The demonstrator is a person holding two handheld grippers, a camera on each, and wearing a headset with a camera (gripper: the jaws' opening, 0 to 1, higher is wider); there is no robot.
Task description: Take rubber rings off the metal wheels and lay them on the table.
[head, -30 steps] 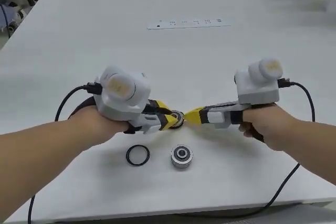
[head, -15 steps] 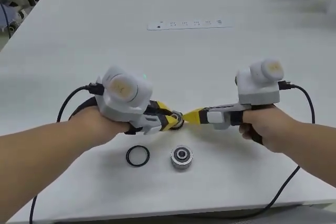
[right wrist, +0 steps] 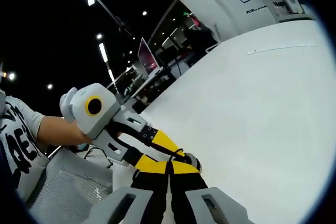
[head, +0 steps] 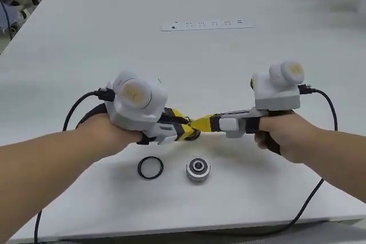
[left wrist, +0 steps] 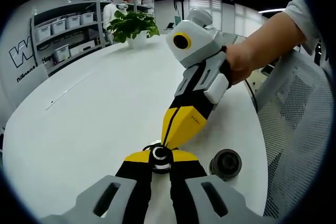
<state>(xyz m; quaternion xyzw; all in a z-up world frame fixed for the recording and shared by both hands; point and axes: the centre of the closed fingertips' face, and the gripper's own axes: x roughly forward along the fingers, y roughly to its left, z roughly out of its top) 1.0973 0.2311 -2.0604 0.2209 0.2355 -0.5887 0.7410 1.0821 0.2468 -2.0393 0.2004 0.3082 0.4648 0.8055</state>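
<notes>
Clamps a metal wheel [left wrist: 159,159] in the left gripper [head: 186,132], jaws closed down on its opposite sides, and holds it raised just off the counter [head: 114,38], toward the near edge at about mid-width. Meets it head-on with the right gripper [head: 201,124], jaws drawn together to a narrow point right at the wheel's rim; cannot confirm at this scale any rubber caught between them. Judged to be the stripping step: braces the wheel with one tool in order to pinch and peel the rubber ring with the other, and holds both off the surface to give room for the pull. Appears roughly midway through the task. Shows one finished piece below the jaws, nearer the front edge: a loose rubber ring [head: 150,168] lying flat, and just beside it, apart and not touching, a bare wheel [head: 198,170] resting on its face. Uses no tray or bin; lays parts straight on the counter. Notes a power strip [head: 206,25] well apart toward the far edge, clear of the work. Risks a slip: calls for a firm left hold and a steady outward draw, given a small smooth wheel liable to twist or drop.
</notes>
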